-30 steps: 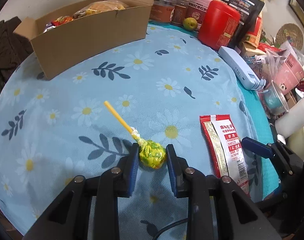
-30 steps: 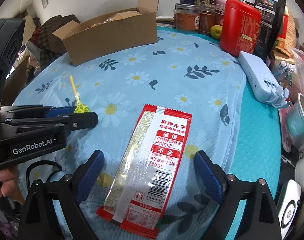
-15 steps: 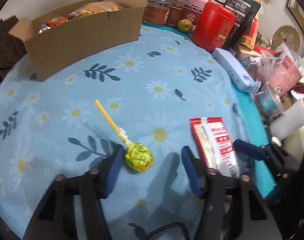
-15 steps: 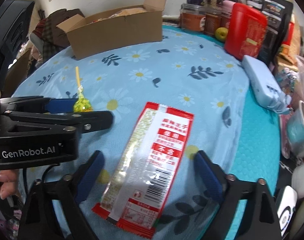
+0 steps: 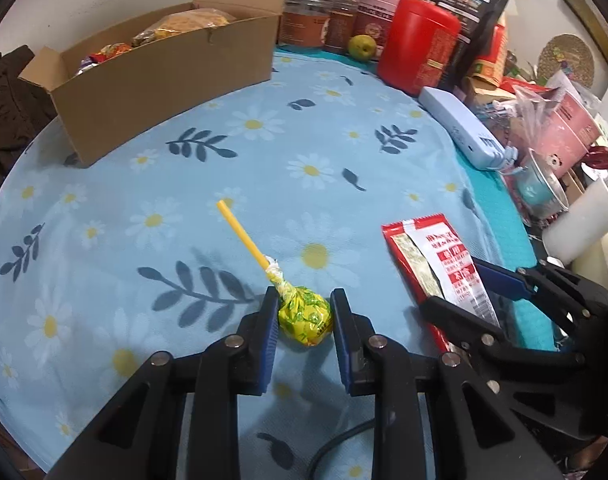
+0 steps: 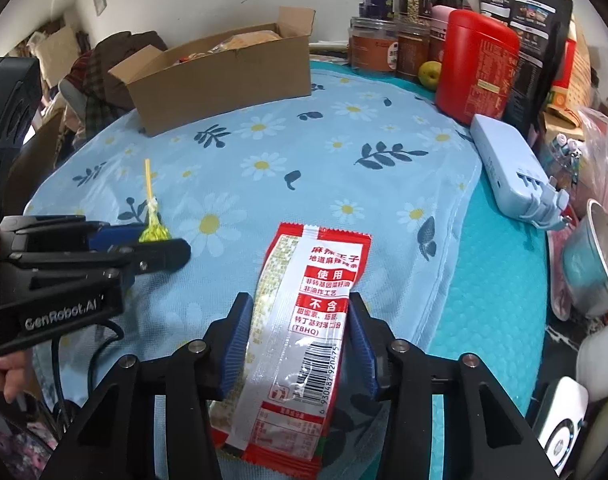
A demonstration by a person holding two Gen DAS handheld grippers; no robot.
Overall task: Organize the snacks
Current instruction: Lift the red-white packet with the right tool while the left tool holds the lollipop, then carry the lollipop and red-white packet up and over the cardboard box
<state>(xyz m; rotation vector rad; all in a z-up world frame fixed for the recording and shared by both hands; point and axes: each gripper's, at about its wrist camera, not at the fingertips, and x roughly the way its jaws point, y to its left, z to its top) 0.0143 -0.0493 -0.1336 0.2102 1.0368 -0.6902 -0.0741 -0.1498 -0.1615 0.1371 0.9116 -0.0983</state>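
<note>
The daisy-print tablecloth (image 5: 312, 128) covers a table whose middle lies bare — open cloth runs from the grippers to the cardboard box (image 5: 164, 76) at the far left corner, which holds snack bags. The far and right edges are crowded: brown-lidded jars (image 6: 374, 50), a green apple (image 6: 430, 74), a red canister (image 6: 478, 66), a black pouch (image 6: 532, 40) and a pale blue power strip (image 6: 512, 168) lying along the right edge on the teal mat (image 6: 500, 280).

The left gripper (image 5: 304, 316) sits low near the near edge, its blue pads touching both sides of the lollipop (image 5: 304, 314); the jaws are closed on its yellow-green wrapped head. The lollipop's long axis runs away from the gripper and slightly left, the yellow stick pointing toward the box, the head nearest the near edge.

The right gripper (image 6: 298, 328) is just beside the left one, toward the right edge. Its pads press the long sides of the red-and-white spicy snack packet (image 6: 304, 320) — closed on it about midway along its length. The packet's long axis runs near to far, barcode end toward the near edge, top seal pointing toward the jars. Its far end lies on the cloth, near where the cloth gives way to teal mat.
</note>
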